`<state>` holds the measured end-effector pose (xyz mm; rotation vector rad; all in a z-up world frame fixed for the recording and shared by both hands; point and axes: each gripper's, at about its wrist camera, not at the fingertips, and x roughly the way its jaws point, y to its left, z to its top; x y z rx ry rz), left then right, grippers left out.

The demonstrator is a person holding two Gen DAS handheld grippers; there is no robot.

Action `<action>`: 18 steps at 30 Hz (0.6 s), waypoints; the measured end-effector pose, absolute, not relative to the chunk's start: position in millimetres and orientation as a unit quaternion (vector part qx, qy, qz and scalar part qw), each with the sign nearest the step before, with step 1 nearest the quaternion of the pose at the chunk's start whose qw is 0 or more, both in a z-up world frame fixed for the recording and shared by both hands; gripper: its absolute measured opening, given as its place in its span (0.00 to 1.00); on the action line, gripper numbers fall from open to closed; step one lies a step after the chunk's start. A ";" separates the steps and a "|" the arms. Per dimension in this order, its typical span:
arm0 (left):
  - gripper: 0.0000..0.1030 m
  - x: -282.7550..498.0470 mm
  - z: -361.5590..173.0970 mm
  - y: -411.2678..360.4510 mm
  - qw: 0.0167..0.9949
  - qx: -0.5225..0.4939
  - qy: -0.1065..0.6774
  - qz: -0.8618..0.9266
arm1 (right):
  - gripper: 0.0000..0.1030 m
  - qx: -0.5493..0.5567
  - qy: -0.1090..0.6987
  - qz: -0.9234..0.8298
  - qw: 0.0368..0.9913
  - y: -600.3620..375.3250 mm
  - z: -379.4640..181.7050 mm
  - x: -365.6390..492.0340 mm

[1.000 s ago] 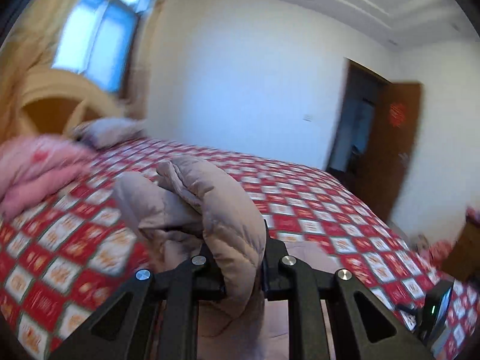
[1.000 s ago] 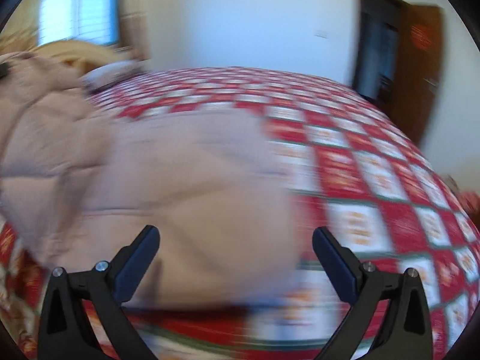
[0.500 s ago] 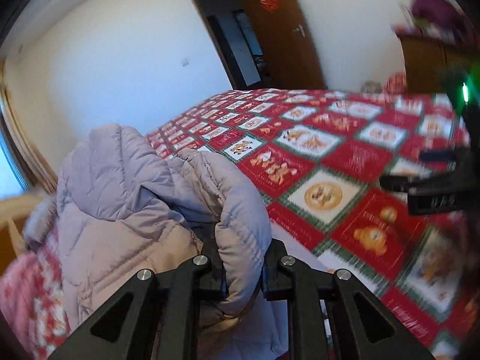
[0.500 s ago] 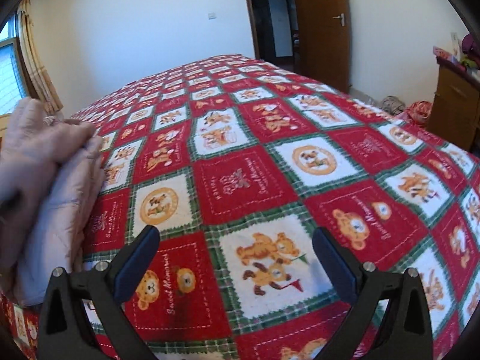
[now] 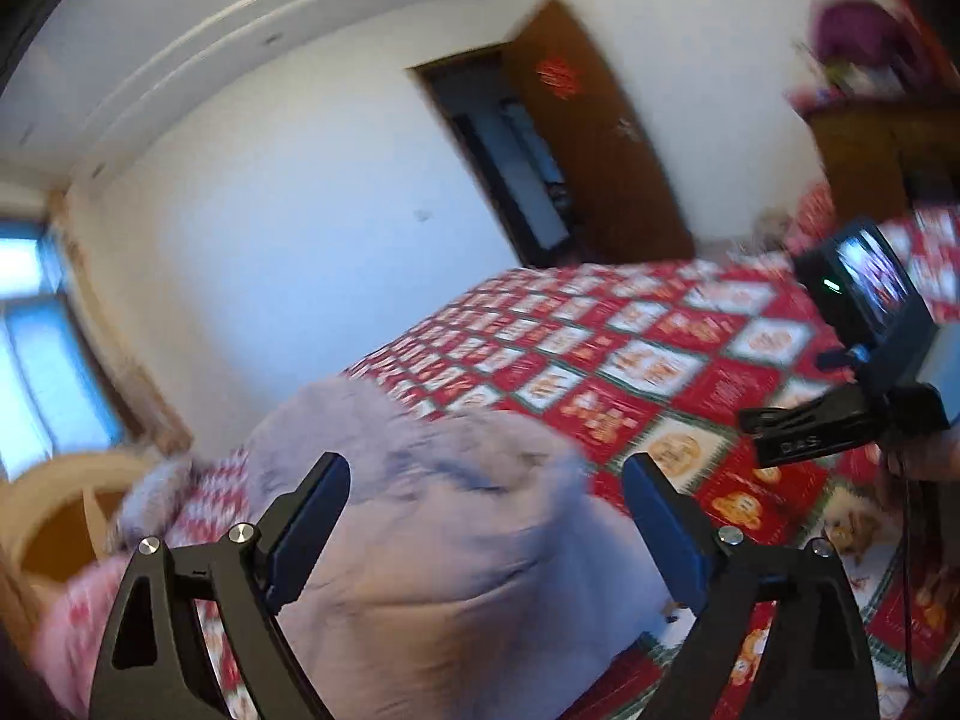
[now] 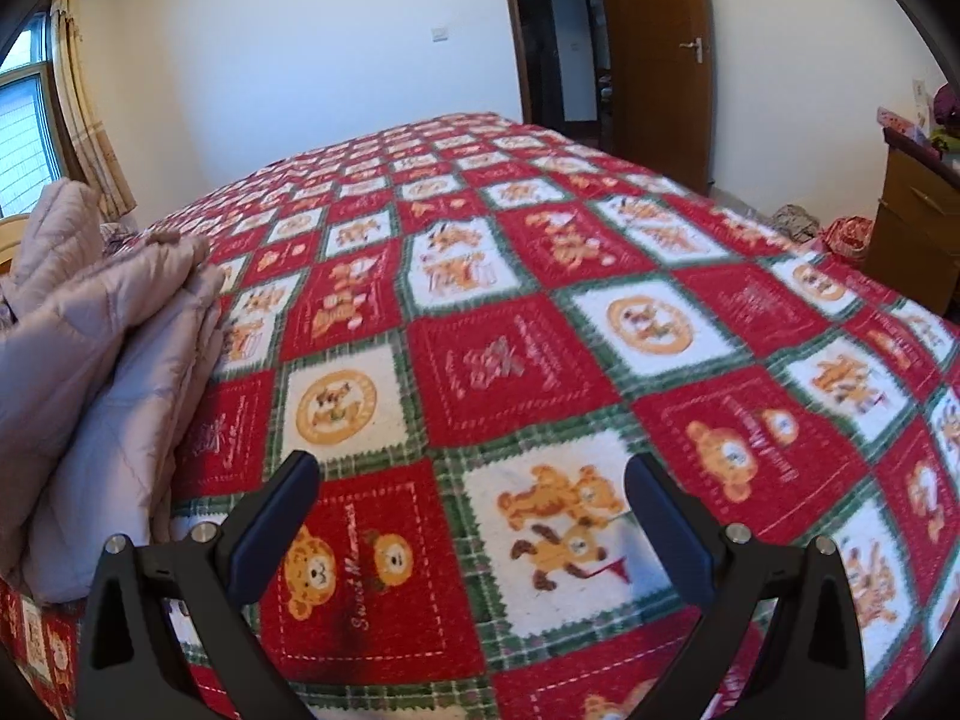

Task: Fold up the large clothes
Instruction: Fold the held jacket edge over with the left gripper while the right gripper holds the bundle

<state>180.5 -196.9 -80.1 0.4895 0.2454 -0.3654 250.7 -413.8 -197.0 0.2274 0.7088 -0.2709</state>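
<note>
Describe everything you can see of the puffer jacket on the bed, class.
The jacket is pale mauve, quilted and puffy, with a slightly shiny shell. It lies bunched and folded in layers at the near left edge of the red patchwork bedspread, one part rising at the back. In the blurred left wrist view it sits beyond the open left gripper, whose fingers do not hold it. The right gripper is open and apart from it.
</note>
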 end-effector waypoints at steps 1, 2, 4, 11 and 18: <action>0.90 189.5 -73.8 -176.5 0.956 0.216 0.126 -0.157 | 0.98 0.105 0.341 -0.133 0.925 -411.9 -187.3 251.2; 0.90 202.2 -69.5 -154.6 0.965 0.192 0.131 -0.123 | 0.95 0.099 0.339 -0.135 0.926 -408.4 -179.0 253.7; 0.90 236.0 -66.6 -110.2 0.976 0.150 0.152 -0.043 | 0.78 0.092 0.338 -0.120 0.929 -396.3 -158.1 264.3; 0.90 360.0 -80.8 19.1 0.953 -0.001 0.261 0.154 | 0.66 0.049 0.302 -0.033 0.952 -300.0 -67.5 314.3; 0.90 402.2 -95.8 10.9 0.949 -0.029 0.289 0.122 | 0.62 0.036 0.315 0.015 0.948 -203.9 -41.2 390.4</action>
